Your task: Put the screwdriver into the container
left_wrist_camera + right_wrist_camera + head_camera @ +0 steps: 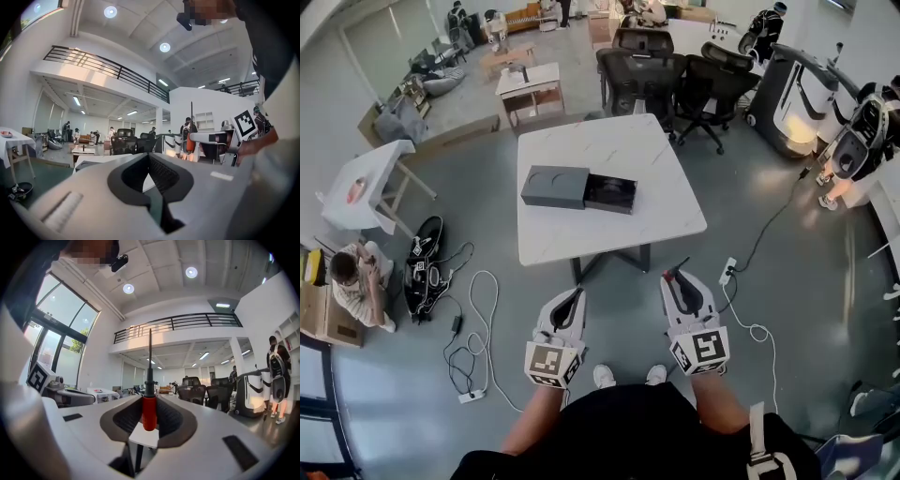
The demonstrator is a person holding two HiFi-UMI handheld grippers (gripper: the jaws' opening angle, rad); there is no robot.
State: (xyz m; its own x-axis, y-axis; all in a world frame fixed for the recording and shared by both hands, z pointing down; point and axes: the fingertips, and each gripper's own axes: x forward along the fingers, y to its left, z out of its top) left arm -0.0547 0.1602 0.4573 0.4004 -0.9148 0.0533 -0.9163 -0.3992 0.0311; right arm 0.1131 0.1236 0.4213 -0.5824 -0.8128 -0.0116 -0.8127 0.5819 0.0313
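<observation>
A dark grey container (579, 188) lies on the white table (609, 234), its drawer part slid out to the right. Both grippers hang level in front of the table's near edge, apart from it. My right gripper (678, 277) is shut on a screwdriver (149, 409) with a red handle; its black shaft stands upright above the jaws. From the left gripper view the same screwdriver (190, 141) shows at the right. My left gripper (576, 296) is shut with nothing between its jaws.
Black office chairs (642, 66) stand behind the table. Cables and a power strip (471, 397) lie on the floor at the left, another strip (728, 270) at the right. A person (356, 281) sits at the far left. A small side table (370, 187) stands left.
</observation>
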